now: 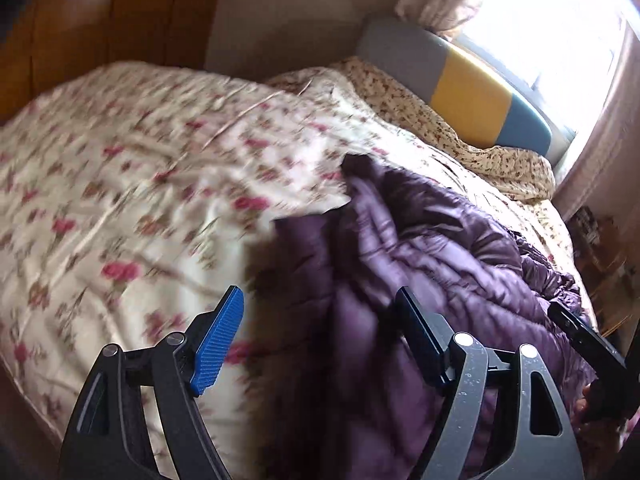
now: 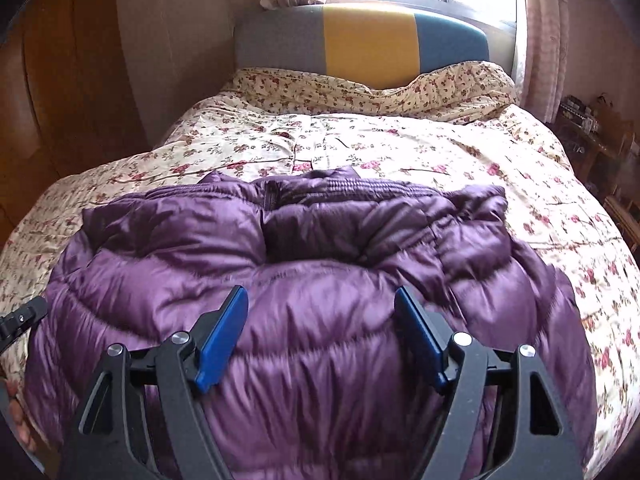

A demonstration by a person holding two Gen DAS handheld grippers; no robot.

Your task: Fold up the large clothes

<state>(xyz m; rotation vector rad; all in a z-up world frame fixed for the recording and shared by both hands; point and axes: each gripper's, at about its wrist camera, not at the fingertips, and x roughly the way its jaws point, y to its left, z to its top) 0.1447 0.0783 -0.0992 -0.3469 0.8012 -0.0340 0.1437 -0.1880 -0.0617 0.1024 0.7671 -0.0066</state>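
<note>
Floral bedspread (image 2: 420,152) carries the purple puffer jacket (image 2: 300,280); left tool (image 1: 320,332) and right tool (image 2: 320,328) both gape, released.

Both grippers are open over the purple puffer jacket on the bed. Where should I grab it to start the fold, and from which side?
Probably the jacket sleeve and shoulder edges lying out to each side. The collar points toward the headboard and the body lies flat, so bring the left gripper in from the left edge and the right gripper from the right, pinching the thin outer edge, not the puffy middle.

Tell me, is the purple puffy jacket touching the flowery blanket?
Touching. The right wrist view shows the purple jacket lying spread flat on the flowery blanket, with no gap beneath its edges.
</note>
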